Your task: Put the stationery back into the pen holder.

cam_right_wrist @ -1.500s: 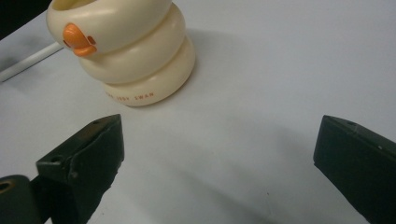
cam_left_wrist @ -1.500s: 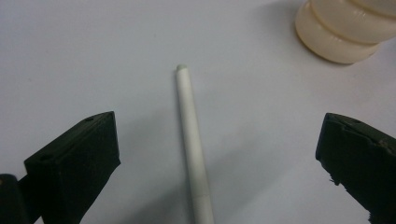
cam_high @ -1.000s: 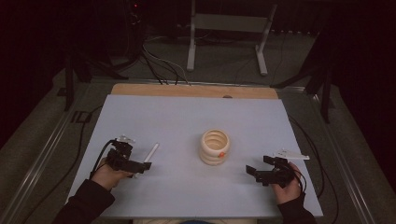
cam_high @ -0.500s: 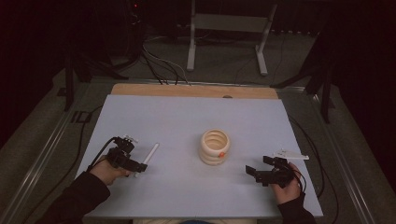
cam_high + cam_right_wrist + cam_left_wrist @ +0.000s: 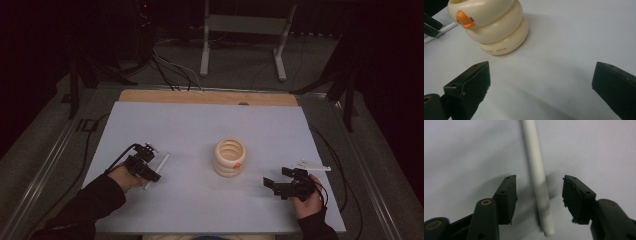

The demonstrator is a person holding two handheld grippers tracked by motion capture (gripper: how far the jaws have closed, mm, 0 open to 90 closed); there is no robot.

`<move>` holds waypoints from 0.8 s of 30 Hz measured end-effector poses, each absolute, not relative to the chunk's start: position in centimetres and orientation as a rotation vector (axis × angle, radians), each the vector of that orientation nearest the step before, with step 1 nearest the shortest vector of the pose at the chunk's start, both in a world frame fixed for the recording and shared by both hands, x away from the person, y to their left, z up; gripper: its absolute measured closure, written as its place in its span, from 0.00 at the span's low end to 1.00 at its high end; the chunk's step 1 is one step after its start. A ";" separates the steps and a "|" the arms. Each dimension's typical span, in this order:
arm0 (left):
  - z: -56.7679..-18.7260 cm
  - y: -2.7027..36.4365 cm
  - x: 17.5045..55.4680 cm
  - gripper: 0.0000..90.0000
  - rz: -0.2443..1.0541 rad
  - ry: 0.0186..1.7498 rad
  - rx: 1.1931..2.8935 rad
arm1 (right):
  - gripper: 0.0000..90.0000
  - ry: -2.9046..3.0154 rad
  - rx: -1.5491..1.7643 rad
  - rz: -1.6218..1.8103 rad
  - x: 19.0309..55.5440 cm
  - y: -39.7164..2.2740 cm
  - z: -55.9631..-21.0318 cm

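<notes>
A thin white rod lies on the pale table left of centre. My left gripper is at its near end. In the left gripper view the rod runs between the jaws of that gripper with a gap on each side. The jaws have just been closing and do not press on the rod. A cream ribbed duck-shaped cup with an orange beak stands mid-table. My right gripper rests to the right of it, open. Nothing is between the jaws of the right gripper, and the cup stands beyond them.
A small white flat piece lies just behind my right hand. A wooden strip borders the table's far edge. Cables trail off both sides, and a metal stand's legs are on the floor beyond.
My left gripper has slid a little to the right, over the near end of the white rod, and its jaws have narrowed around it. The right gripper has stayed put.
</notes>
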State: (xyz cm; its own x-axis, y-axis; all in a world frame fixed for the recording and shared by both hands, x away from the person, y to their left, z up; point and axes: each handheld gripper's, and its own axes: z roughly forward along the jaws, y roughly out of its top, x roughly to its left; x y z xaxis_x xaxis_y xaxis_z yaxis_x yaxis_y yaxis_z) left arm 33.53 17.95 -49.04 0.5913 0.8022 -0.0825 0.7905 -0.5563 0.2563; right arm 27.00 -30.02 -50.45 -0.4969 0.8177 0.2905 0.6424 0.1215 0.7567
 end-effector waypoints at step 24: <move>-49.0 17.5 35.2 0.89 0.091 1.252 2.649 | 0.02 2.213 1.459 1.316 27.1 -30.0 -50.6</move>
